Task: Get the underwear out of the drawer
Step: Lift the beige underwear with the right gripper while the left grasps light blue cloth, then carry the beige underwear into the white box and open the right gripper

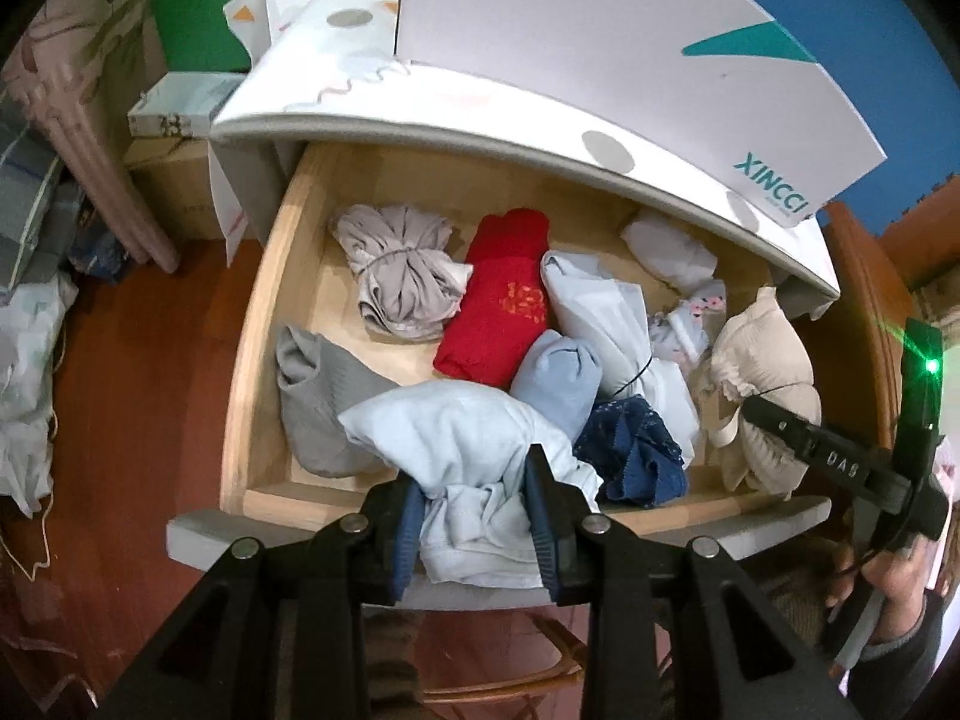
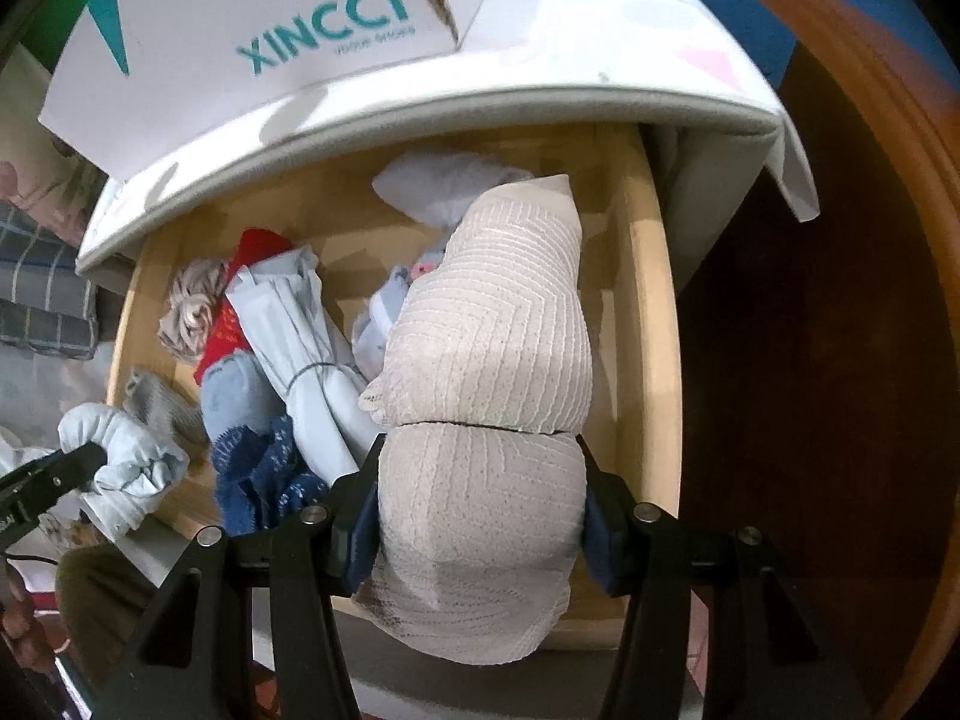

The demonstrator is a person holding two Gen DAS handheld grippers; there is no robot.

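The wooden drawer (image 1: 258,324) stands pulled out under a white top that carries a white box (image 1: 600,30) printed with teal letters. Red-brown floor (image 1: 138,360) shows at the left of the left wrist view.

Inside the drawer, from the left, lie a grey bundle (image 1: 312,402) against the left wall, a taupe bundle (image 1: 402,270) tied with a thin band near the back, and a red roll (image 1: 498,294) with a gold print just beside it. Right of the red roll sit a blue-grey roll (image 1: 558,378), a long pale bundle (image 1: 612,312) tied with a dark band, a navy lace piece (image 1: 636,450) near the front wall, a small flowered piece (image 1: 684,318), and a white bundle (image 1: 672,246) at the back right.

The left gripper (image 1: 474,480) is closed narrow on a pale blue bundle of underwear (image 1: 462,438); the pads press both sides of it, and it bulges above the fingers over the drawer's front left part, touching the grey bundle and the blue-grey roll.

The right gripper (image 2: 480,504) clamps a cream ribbed bundle (image 2: 492,360) with its jaws partly apart, pinching it just below the dark band round its middle. That bundle stands up over the drawer's front right corner, its lower end hanging past the front wall. A hand (image 1: 894,582) holds this gripper at the far right of the left wrist view.
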